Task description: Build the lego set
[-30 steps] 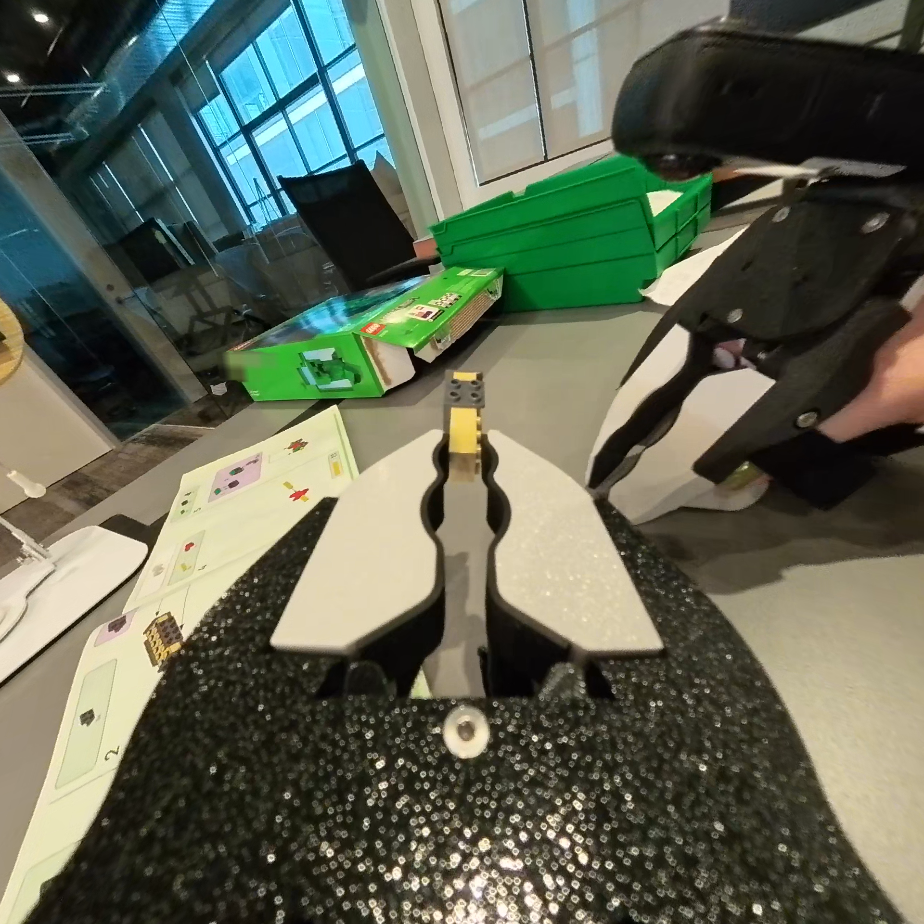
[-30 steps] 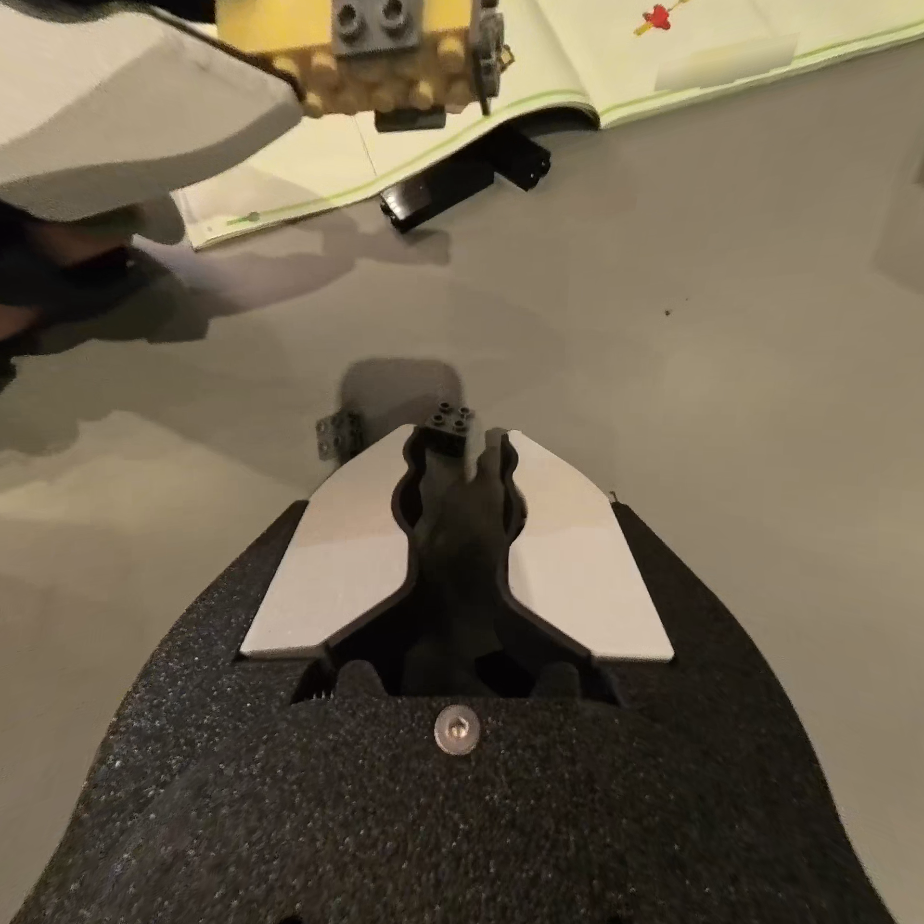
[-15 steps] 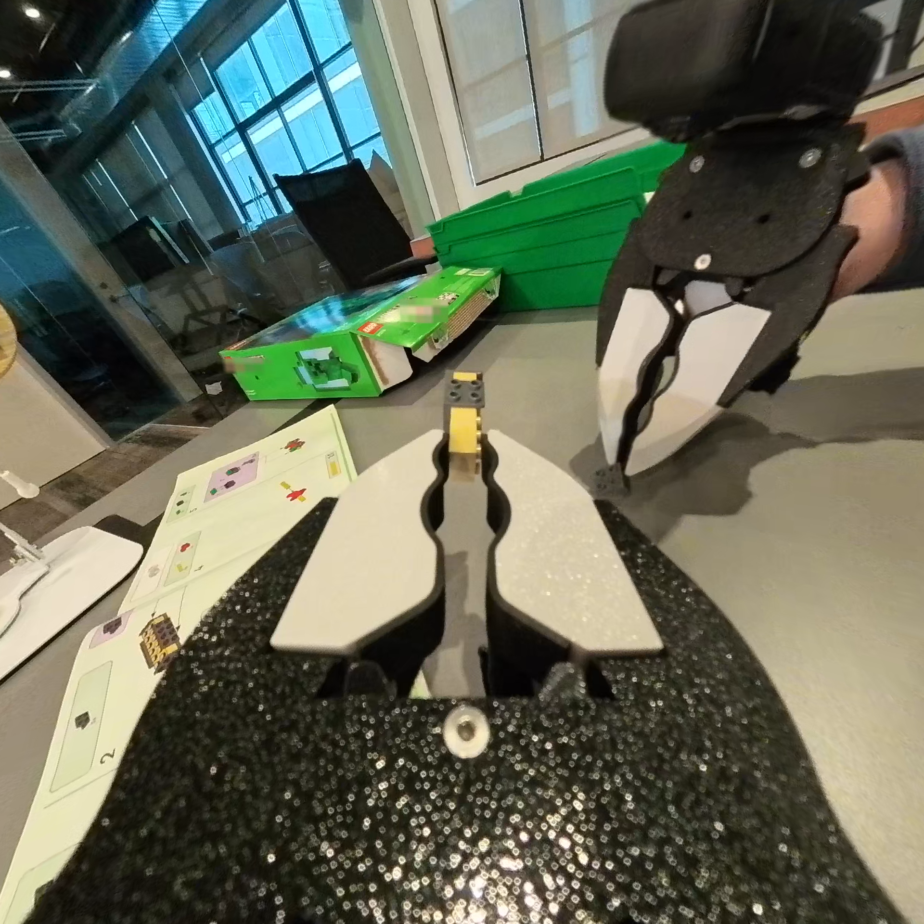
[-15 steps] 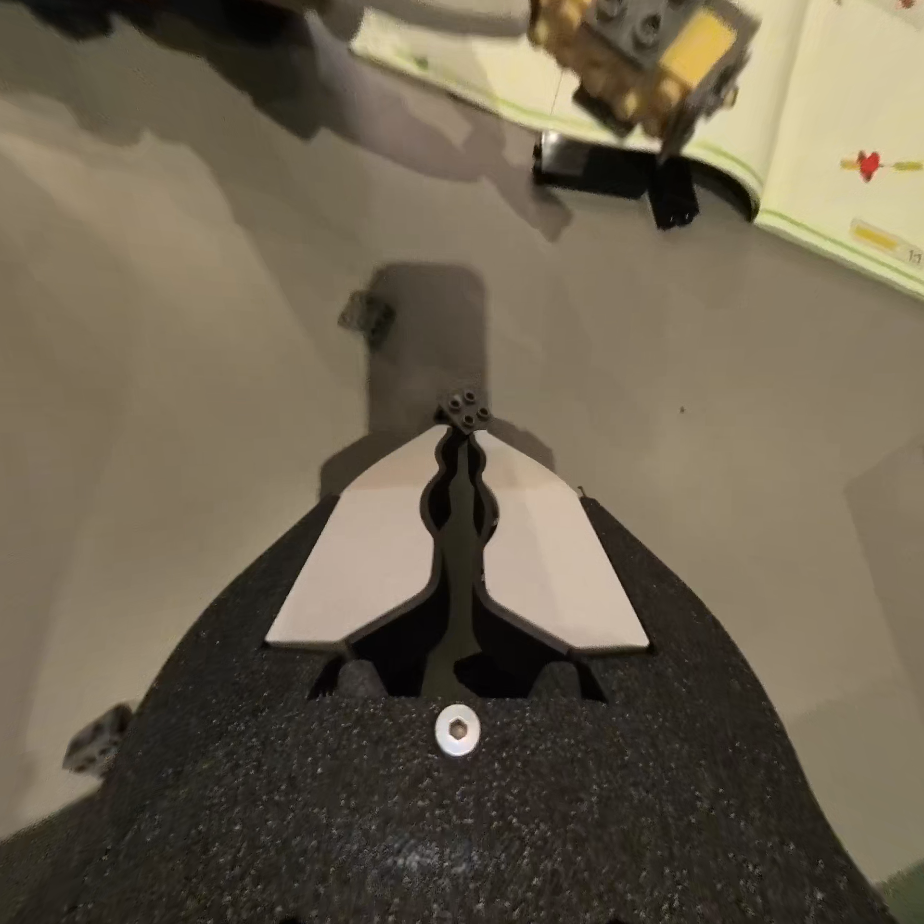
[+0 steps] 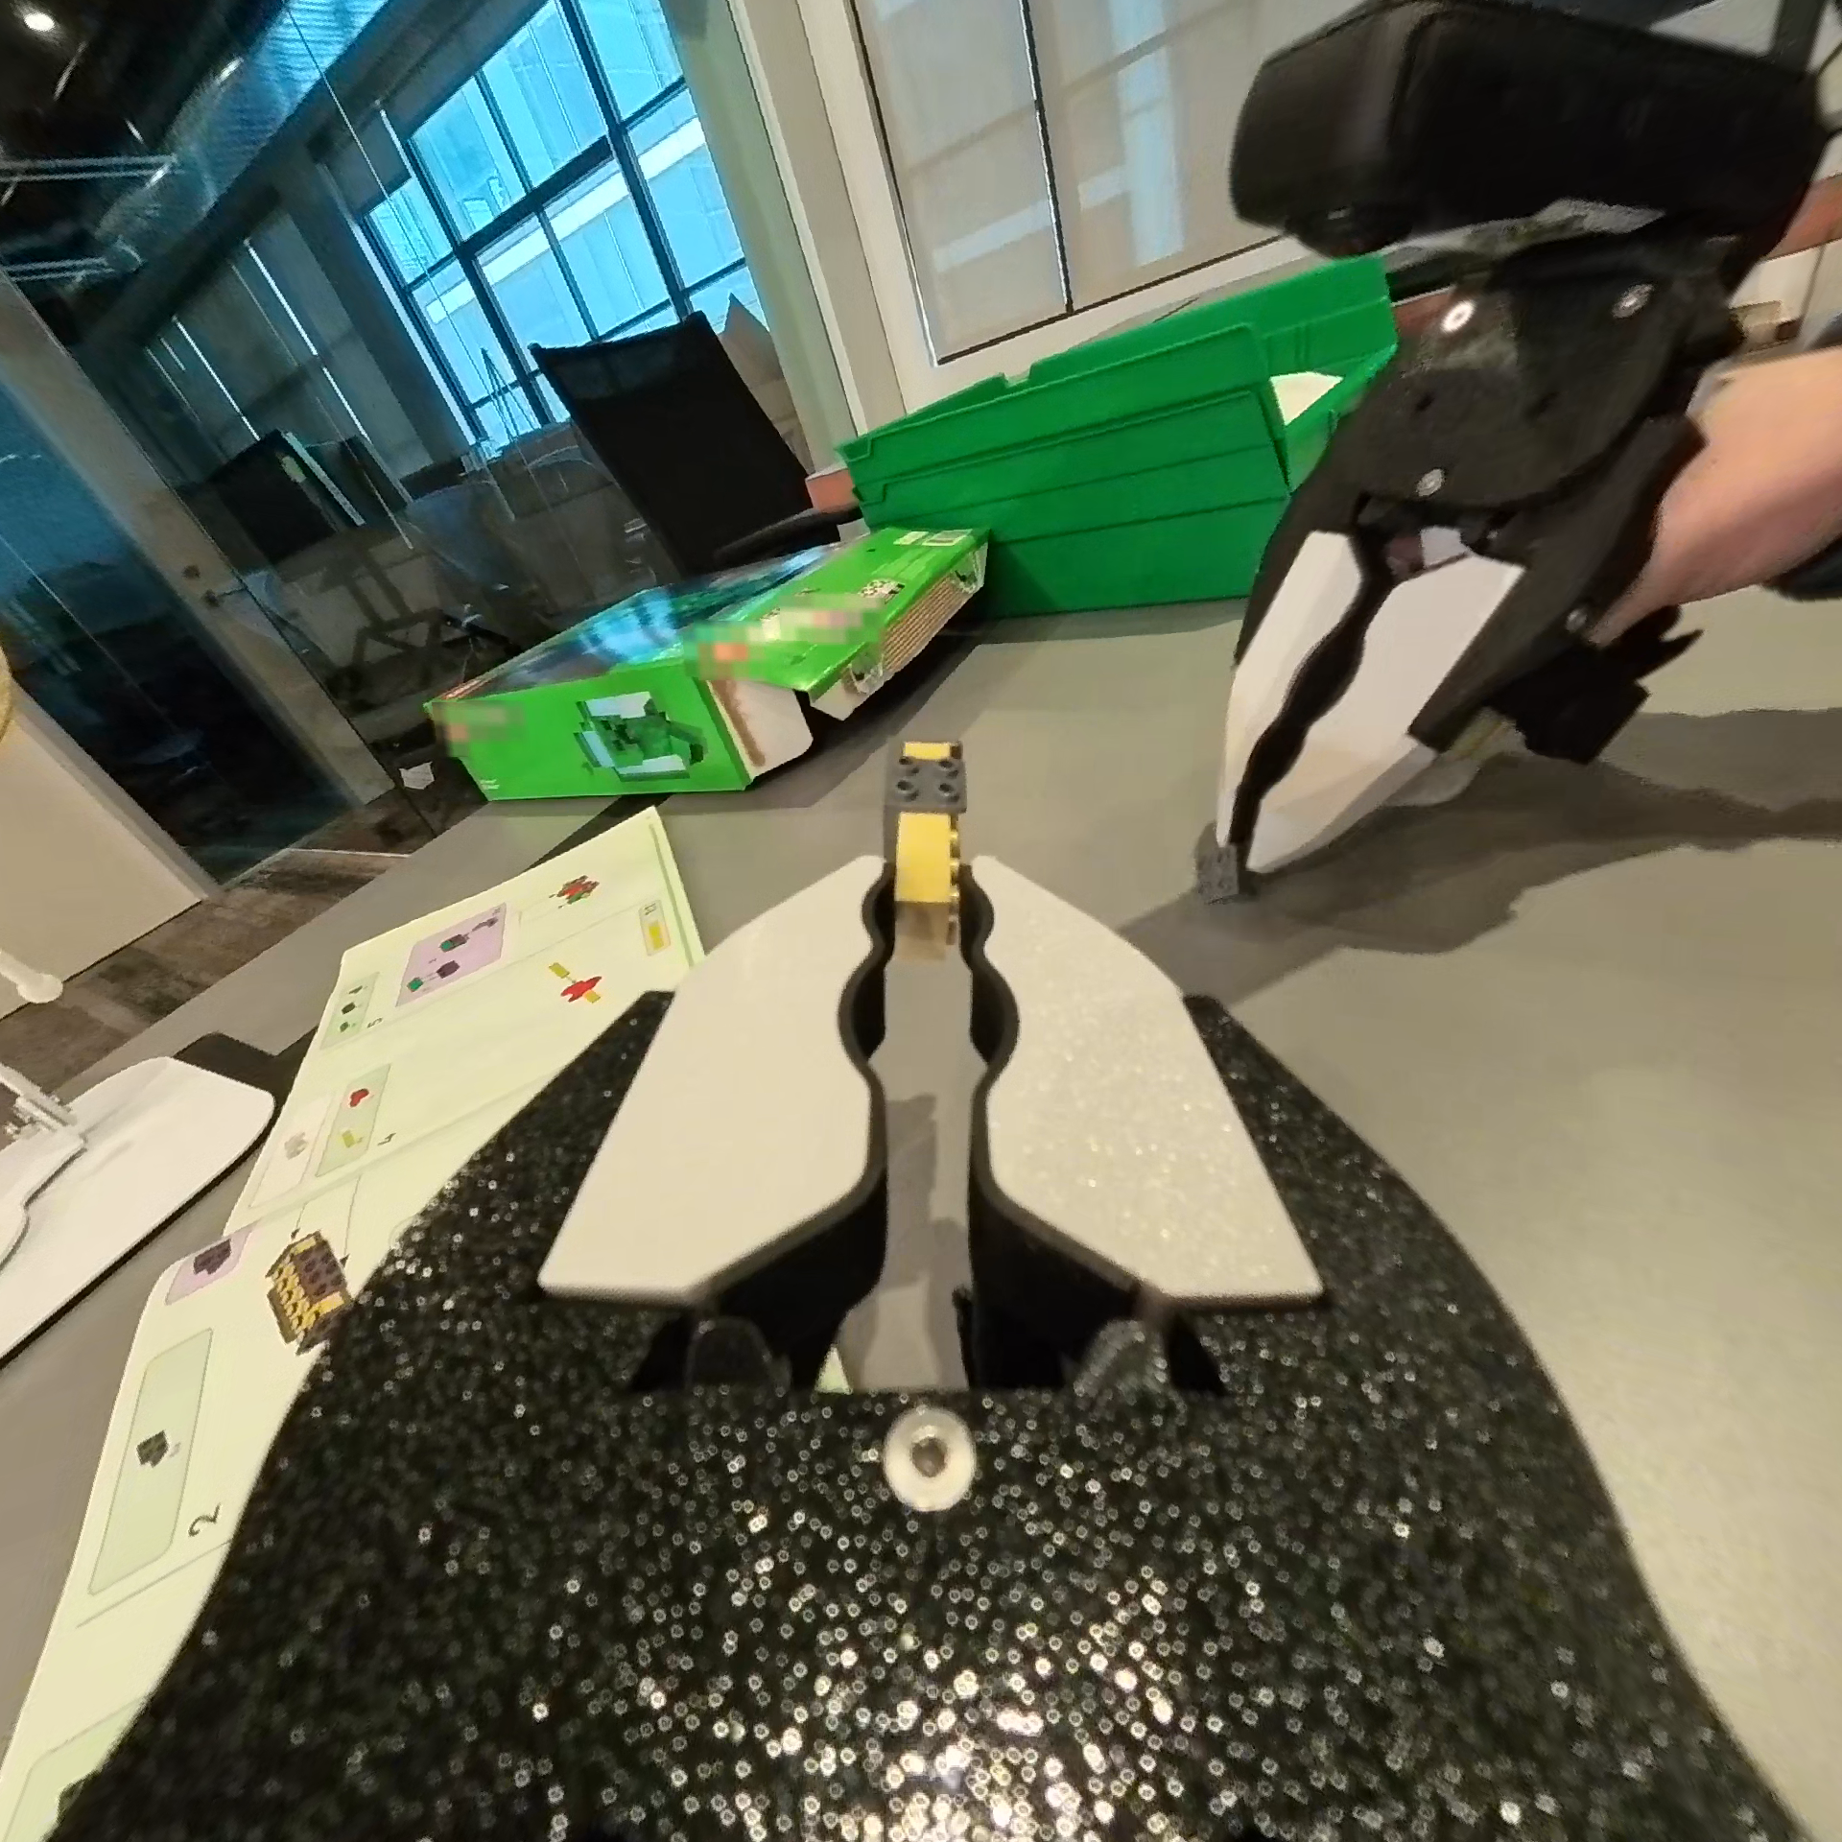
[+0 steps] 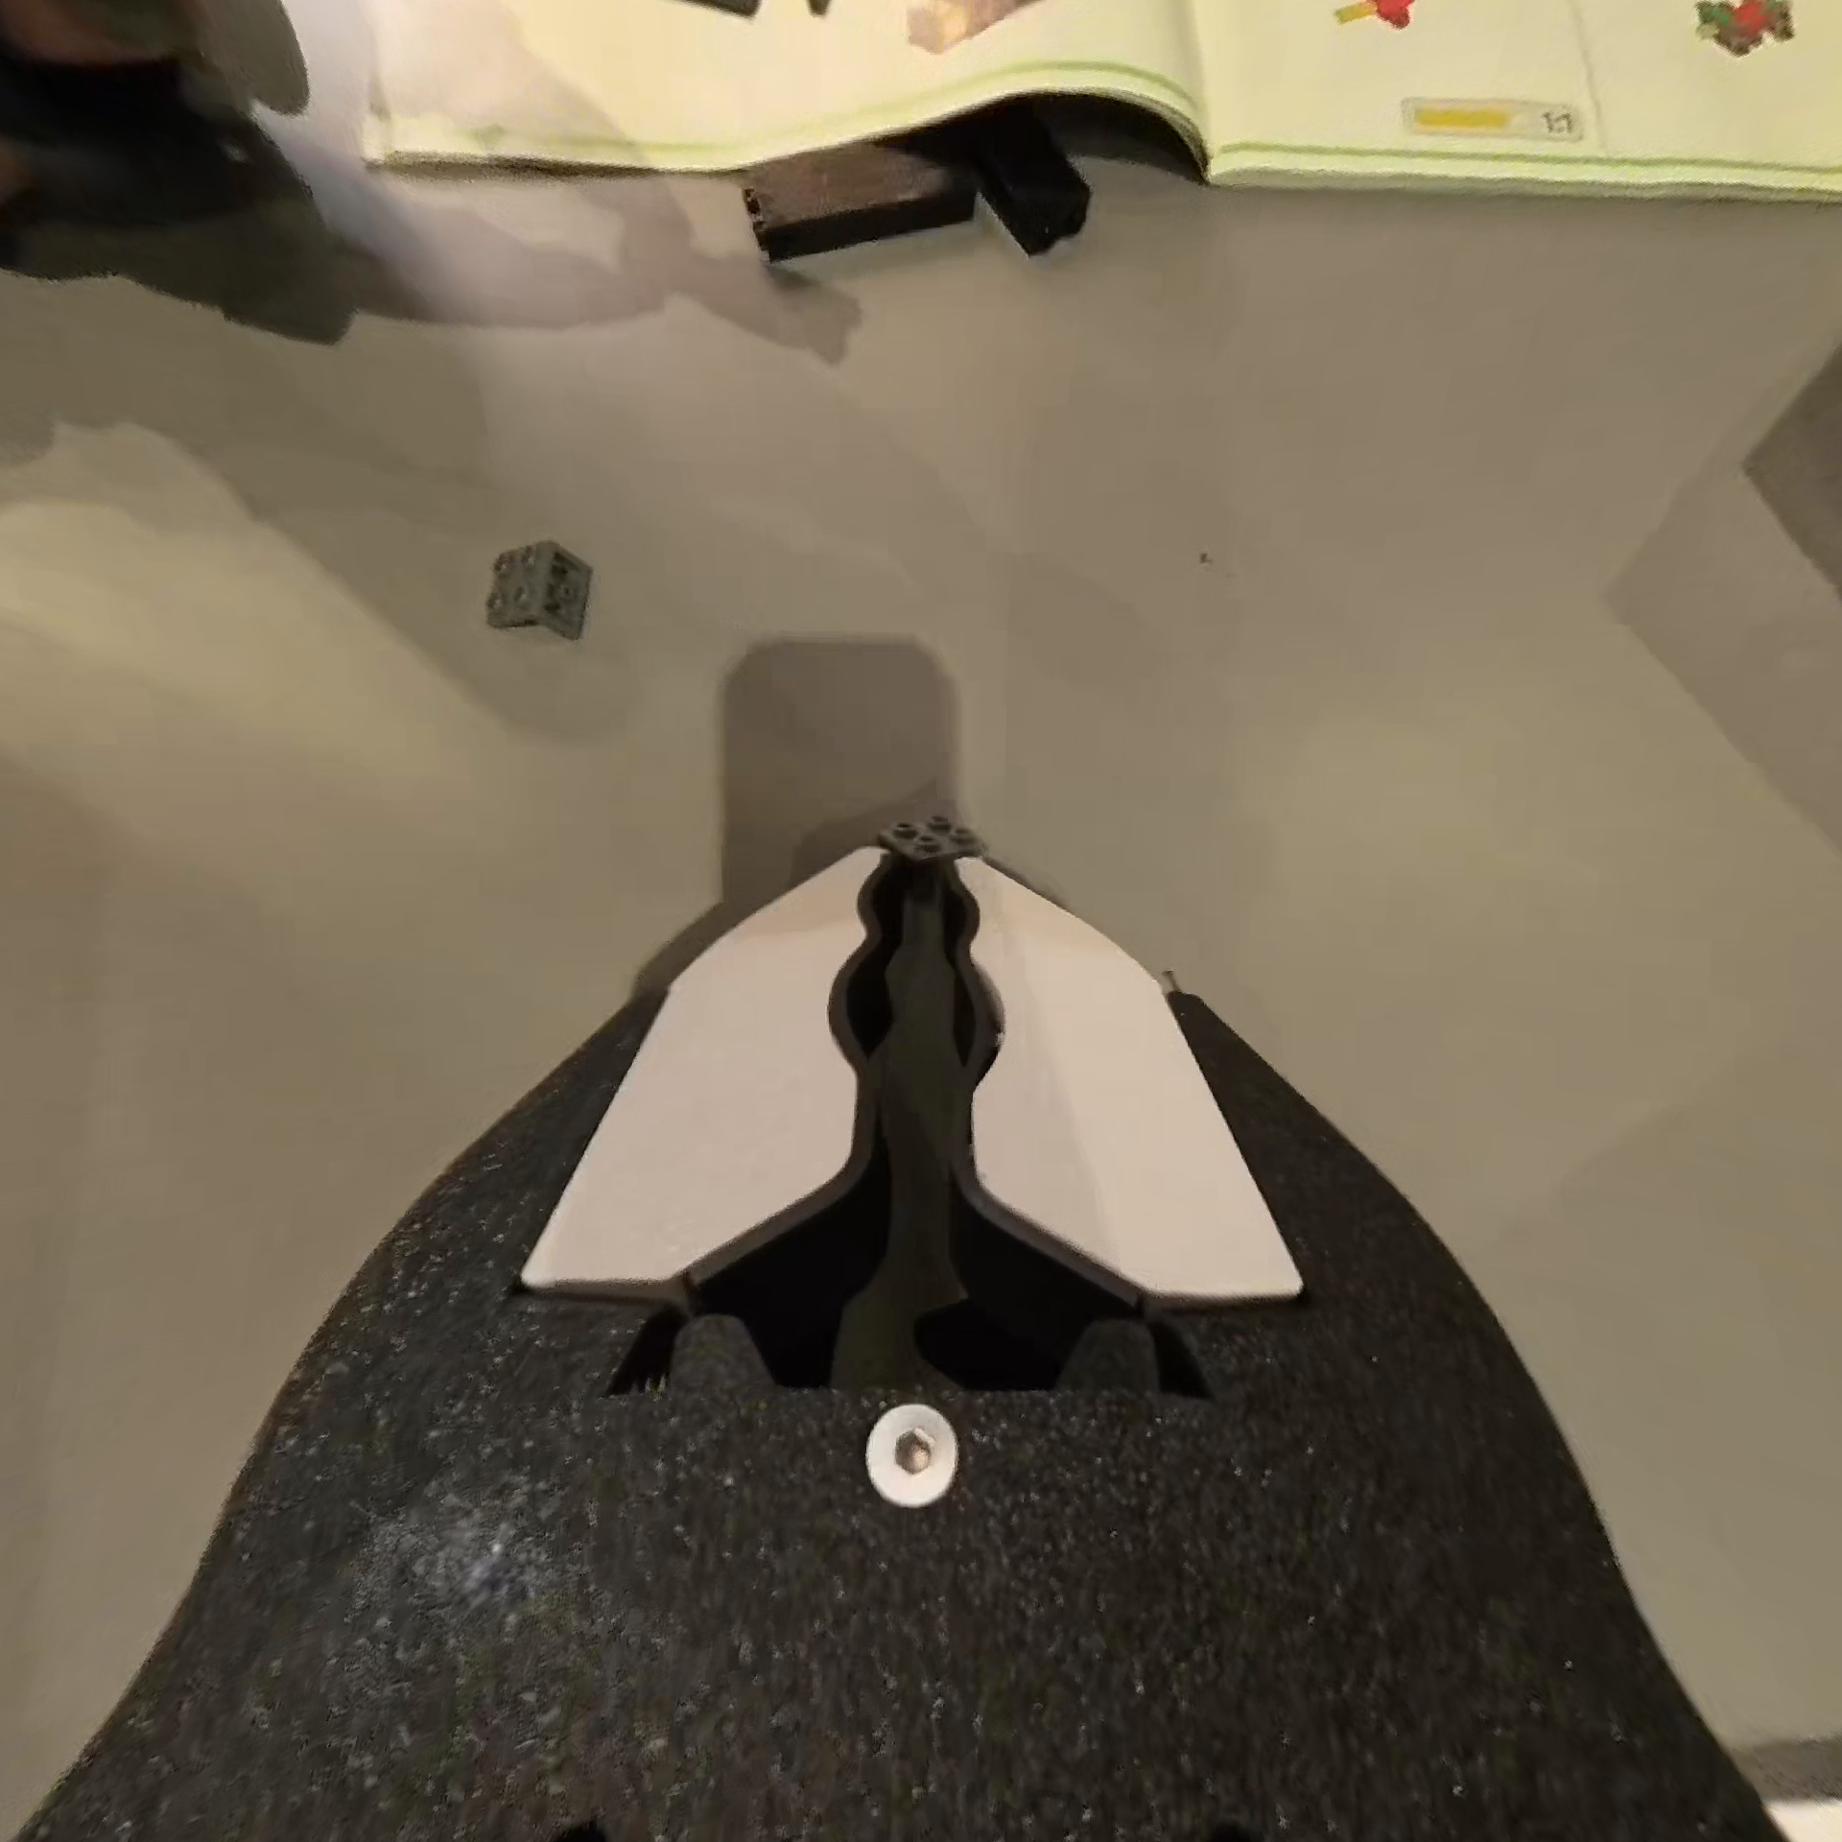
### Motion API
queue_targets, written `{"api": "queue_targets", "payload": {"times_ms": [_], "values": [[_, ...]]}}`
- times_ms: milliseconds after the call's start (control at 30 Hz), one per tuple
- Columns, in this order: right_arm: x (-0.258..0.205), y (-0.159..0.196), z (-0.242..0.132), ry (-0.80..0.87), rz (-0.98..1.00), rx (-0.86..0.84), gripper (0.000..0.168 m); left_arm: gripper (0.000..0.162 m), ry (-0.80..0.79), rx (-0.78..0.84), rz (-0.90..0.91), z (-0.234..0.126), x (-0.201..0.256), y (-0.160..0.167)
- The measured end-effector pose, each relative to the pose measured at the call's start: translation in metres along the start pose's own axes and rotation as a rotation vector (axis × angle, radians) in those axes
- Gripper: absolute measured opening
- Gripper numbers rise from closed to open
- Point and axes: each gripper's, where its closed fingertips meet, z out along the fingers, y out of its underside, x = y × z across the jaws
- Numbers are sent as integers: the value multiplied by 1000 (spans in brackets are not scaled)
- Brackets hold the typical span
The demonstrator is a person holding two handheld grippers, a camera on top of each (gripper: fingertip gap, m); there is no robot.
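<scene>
Yellow-and-grey assembly (image 5: 929, 847) pinched upright, off table; dark studded plate (image 6: 933, 839) gripped flat; grey bracket (image 6: 539, 590) loose on table.

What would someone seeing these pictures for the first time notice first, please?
Most likely the left tongs, shut on a small yellow and grey brick build held up above the grey table. Next come the right tongs, pinching a tiny dark grey stud piece at their tips. Behind them lie the bright green set box and stacked green bins, with the open instruction booklet to the left.
</scene>
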Motion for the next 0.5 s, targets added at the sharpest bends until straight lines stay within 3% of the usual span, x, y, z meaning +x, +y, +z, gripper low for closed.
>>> {"api": "queue_targets", "payload": {"times_ms": [333, 500], "values": [[-4, 6, 1, -79, 80, 6, 17, 11, 6, -4, 5, 0, 1, 1], [-39, -12, -1, -225, 55, 79, 19, 11, 10, -7, 9, 1, 2, 1]]}}
